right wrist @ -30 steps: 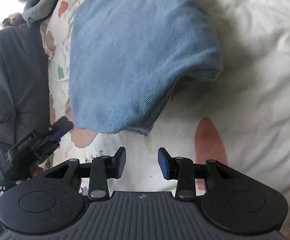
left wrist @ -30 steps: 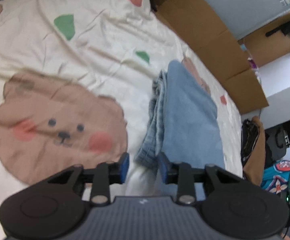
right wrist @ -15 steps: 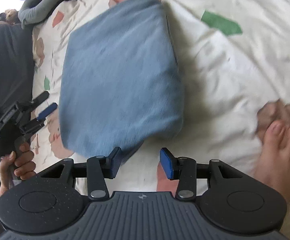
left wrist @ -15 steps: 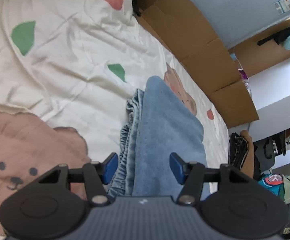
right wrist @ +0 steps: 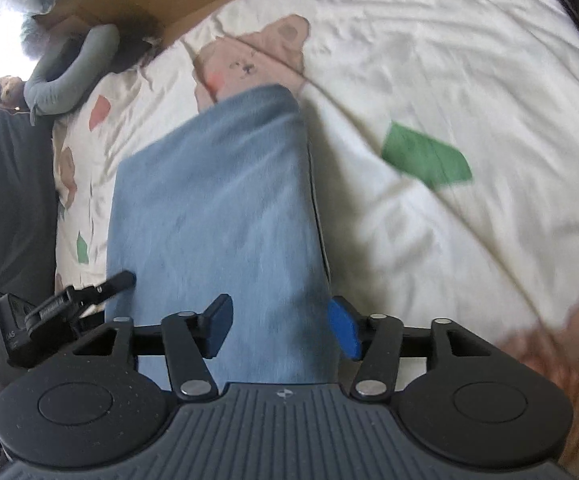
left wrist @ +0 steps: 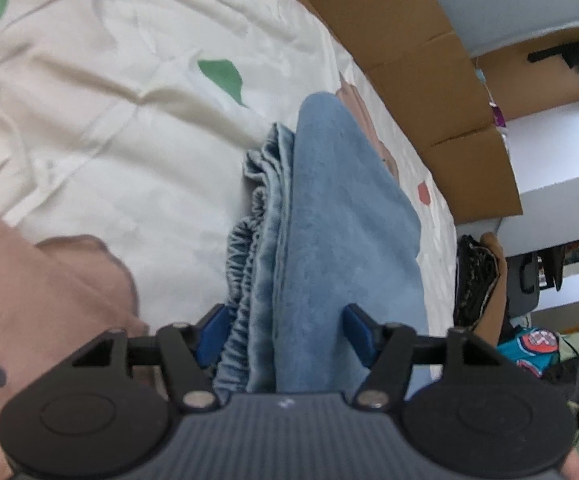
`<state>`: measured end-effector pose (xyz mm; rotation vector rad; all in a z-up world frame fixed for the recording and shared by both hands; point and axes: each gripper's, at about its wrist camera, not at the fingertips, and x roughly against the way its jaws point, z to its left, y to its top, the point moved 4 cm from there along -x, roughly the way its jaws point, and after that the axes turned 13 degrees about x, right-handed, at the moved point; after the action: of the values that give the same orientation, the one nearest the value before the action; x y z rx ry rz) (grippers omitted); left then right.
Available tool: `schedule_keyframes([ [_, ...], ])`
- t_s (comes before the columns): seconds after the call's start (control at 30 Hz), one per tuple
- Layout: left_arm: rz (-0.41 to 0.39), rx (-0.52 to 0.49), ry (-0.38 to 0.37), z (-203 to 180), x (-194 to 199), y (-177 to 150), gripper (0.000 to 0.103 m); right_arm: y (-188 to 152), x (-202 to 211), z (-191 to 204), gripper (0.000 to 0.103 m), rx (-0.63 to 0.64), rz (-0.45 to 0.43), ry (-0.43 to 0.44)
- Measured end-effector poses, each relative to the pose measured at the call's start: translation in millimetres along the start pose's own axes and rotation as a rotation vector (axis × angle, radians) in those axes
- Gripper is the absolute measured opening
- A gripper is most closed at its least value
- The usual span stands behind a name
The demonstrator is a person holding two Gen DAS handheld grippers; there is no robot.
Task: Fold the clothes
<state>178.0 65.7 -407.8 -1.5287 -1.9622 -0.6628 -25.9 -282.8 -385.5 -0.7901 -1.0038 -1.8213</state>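
A folded blue garment (left wrist: 341, 216) lies on a cream bedsheet (left wrist: 129, 100) printed with bears; its gathered elastic waistband (left wrist: 249, 264) shows along the left edge. My left gripper (left wrist: 285, 334) straddles the garment's near end, its jaws opening, with cloth between the blue pads but not pinched. In the right wrist view the same garment (right wrist: 217, 200) runs away from me. My right gripper (right wrist: 281, 330) hangs over its near end, jaws opening, one pad above the cloth and one at its right edge. The left gripper (right wrist: 89, 292) shows at the garment's left side.
Cardboard boxes (left wrist: 421, 60) line the far side of the bed. A grey curved pillow (right wrist: 69, 72) lies at the bed's far corner. Dark fabric (right wrist: 5, 220) borders the left of the sheet. A dark bundle (left wrist: 477, 276) sits past the right edge.
Both grippers moved in over the blue garment and their jaws widened. A second ago the garment lay ahead of the fingertips; now it lies between them in both views.
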Motion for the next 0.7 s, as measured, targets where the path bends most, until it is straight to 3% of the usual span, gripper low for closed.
schedule_keyframes([
  [0.17,0.045,-0.018,-0.005,1,-7,4,0.072,15,-23,-15,0.063,-0.017,-0.025,0.033],
  [0.33,0.085,-0.02,-0.005,6,-15,5,0.08,15,-41,-16,0.063,0.003,0.003,0.04],
  [0.63,0.142,0.037,-0.036,10,-23,4,0.076,17,-64,-20,0.064,-0.009,-0.023,0.126],
  [0.7,0.145,0.026,-0.02,7,-22,3,0.072,19,-66,-17,0.058,0.006,-0.036,0.128],
])
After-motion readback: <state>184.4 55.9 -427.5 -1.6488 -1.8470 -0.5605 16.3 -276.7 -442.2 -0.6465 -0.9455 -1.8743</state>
